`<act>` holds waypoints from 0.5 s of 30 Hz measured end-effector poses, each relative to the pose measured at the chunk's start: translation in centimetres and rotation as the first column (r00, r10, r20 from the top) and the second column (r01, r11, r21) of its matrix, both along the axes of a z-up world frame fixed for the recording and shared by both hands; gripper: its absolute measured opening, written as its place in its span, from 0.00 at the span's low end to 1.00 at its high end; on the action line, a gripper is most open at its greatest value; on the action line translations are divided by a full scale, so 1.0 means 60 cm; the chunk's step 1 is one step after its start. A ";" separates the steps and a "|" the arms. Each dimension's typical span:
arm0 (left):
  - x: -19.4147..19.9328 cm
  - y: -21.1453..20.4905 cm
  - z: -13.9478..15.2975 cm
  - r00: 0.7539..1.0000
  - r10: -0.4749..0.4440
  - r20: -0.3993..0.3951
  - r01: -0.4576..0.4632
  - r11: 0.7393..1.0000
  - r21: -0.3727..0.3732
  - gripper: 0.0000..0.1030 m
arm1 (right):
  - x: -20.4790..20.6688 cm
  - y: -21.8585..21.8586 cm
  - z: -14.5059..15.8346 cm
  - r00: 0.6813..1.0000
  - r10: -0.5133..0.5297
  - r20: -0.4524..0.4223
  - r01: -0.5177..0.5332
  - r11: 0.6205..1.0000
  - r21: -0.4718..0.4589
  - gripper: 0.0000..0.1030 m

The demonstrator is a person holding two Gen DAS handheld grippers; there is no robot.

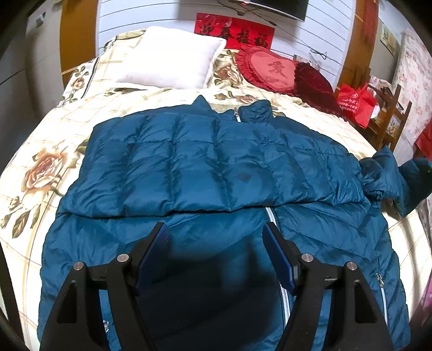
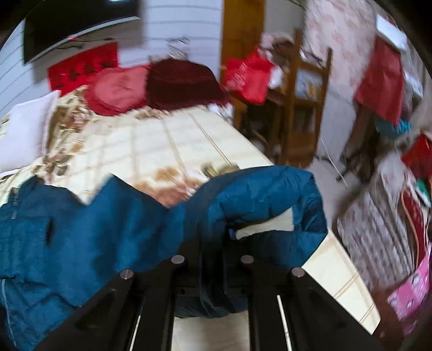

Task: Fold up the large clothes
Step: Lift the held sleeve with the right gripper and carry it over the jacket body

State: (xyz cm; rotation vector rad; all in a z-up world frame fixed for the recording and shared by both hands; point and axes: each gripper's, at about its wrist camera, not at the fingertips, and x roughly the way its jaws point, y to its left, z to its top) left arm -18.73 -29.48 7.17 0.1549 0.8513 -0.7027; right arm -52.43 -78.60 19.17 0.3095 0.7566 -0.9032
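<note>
Jacket (image 1: 205,167) was the main thing on the bed (image 1: 40,135), a big blue puffy one laid out on the flowery bedspread with its collar toward the pillows. One sleeve was folded flat across the chest, so it covered the upper part of the zipper (image 1: 270,213), and the silver zipper showed again below that fold. The other sleeve (image 2: 259,194) was off by the bed's edge, bunched up and lifted a bit.

Left gripper (image 1: 216,232) hung over the lower front of the jacket with its jaws spread wide and nothing between them, blue pads (image 1: 159,243) facing each other, its shadow falling on the fabric underneath. Right gripper (image 2: 212,270) was clenched on that loose sleeve, blue fabric pinched in the narrow gap between its black fingers and spilling out both above and below them. The right wrist view was pretty blurry, so I couldn't tell exactly which bit of the sleeve it had.

At the head of the bed sat a white pillow (image 1: 172,59), a red heart cushion (image 1: 270,70) and a darker red cushion (image 1: 316,83) just beside it. A red bag (image 1: 356,104) sat on a wooden chair (image 1: 388,118) next to the bed, and a red banner (image 1: 235,31) was on the wall under a TV (image 1: 272,8)
</note>
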 end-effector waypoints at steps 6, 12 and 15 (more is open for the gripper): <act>0.007 0.025 0.008 1.000 0.021 -0.004 -0.021 1.000 -0.023 0.72 | 0.087 0.087 0.077 0.990 0.139 -0.003 -0.139 0.987 -0.083 0.10; 0.019 0.052 0.013 0.999 0.049 -0.011 -0.050 0.997 -0.051 0.72 | 0.168 0.179 0.125 0.964 0.266 -0.011 -0.265 0.955 -0.130 0.09; 0.028 0.066 0.013 0.997 0.071 -0.023 -0.072 0.995 -0.066 0.72 | 0.201 0.228 0.141 0.943 0.333 0.006 -0.330 0.935 -0.130 0.06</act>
